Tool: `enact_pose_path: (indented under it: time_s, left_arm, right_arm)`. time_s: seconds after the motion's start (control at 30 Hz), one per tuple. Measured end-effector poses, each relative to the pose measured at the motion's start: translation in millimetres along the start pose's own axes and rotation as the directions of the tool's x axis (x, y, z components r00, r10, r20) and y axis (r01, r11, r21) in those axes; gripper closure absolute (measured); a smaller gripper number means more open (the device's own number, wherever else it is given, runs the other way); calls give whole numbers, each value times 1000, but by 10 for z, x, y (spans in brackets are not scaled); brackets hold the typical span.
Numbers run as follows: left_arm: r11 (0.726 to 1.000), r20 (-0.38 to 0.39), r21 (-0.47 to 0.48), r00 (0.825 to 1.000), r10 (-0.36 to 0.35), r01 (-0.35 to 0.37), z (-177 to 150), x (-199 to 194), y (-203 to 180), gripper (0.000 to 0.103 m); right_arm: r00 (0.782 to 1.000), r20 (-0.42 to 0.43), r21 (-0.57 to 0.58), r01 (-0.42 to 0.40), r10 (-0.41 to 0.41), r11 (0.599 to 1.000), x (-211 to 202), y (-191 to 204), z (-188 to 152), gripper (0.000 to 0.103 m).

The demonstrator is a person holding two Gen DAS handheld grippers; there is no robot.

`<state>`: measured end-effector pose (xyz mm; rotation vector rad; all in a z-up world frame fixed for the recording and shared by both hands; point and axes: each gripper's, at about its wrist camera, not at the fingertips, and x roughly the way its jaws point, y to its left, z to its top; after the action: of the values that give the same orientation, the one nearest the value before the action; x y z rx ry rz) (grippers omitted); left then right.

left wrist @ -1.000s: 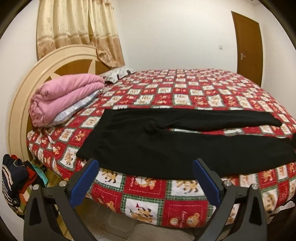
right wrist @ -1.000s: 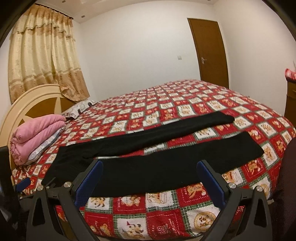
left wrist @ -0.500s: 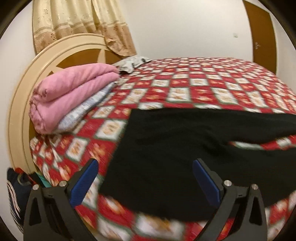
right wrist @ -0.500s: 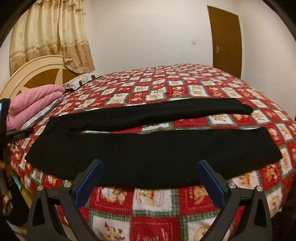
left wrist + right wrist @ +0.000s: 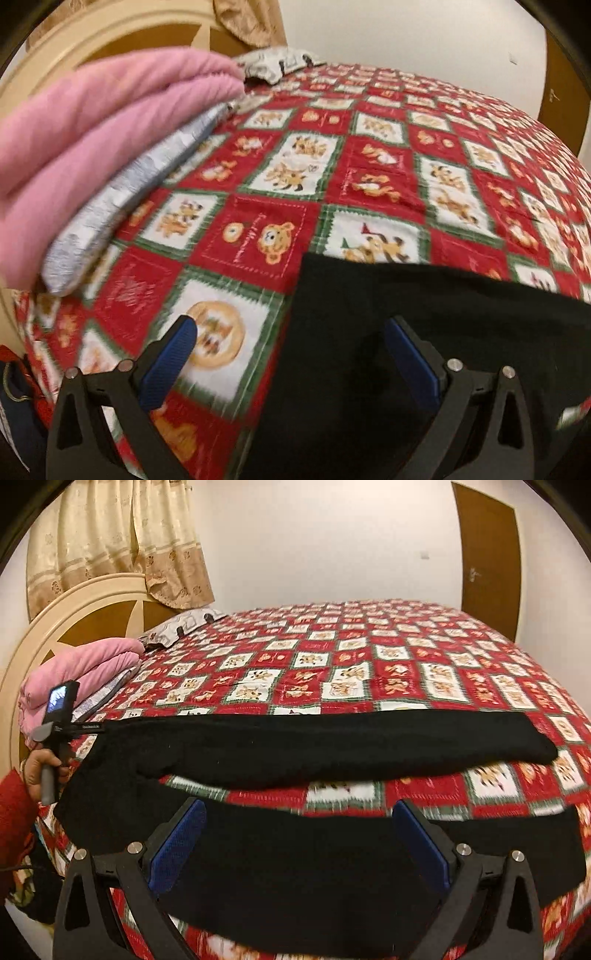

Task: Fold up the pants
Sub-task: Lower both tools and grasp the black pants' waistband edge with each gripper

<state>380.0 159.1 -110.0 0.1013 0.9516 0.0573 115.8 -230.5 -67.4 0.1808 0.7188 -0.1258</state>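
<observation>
Both tongs gape wide, left gripper (image 5: 286,354) and right gripper (image 5: 299,834), gripping nothing. Black pants (image 5: 332,746) lie flat across the patterned bedspread (image 5: 369,657), legs spread apart.

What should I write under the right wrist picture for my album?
Open right gripper above black pants spread flat on a red patchwork bed.

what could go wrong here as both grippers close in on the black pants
The left gripper straddles the waist edge of the black pants; it may pinch the bedspread too. The near leg overhangs the bed edge under the right gripper and could slide off. The pink blanket sits close by.
</observation>
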Motion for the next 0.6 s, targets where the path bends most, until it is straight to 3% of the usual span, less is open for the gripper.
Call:
enact_pose_path:
  time_s: [0.07, 0.2, 0.3, 0.37, 0.6]
  left_arm:
    - [1000, -23, -10, 1000, 7, -7, 65, 141, 9, 0]
    - [995, -68, -66, 995, -75, 71, 115, 336, 48, 0]
    - [996, -63, -48, 995, -78, 75, 127, 364, 13, 0]
    - [997, -62, -20, 995, -73, 72, 129, 360, -31, 0]
    - [994, -50, 13, 993, -105, 106, 148, 368, -44, 6]
  right_arm:
    - [1000, -26, -2, -10, 10, 1000, 138, -22, 105, 1]
    - [1000, -28, -77, 4, -6, 997, 384, -47, 330, 2]
    - [999, -46, -141, -12, 5, 990, 632, -90, 549, 10]
    - [995, -97, -170, -36, 19, 985, 912, -162, 743, 24]
    - [961, -275, -301, -122, 36, 946, 1776, -209, 1013, 26]
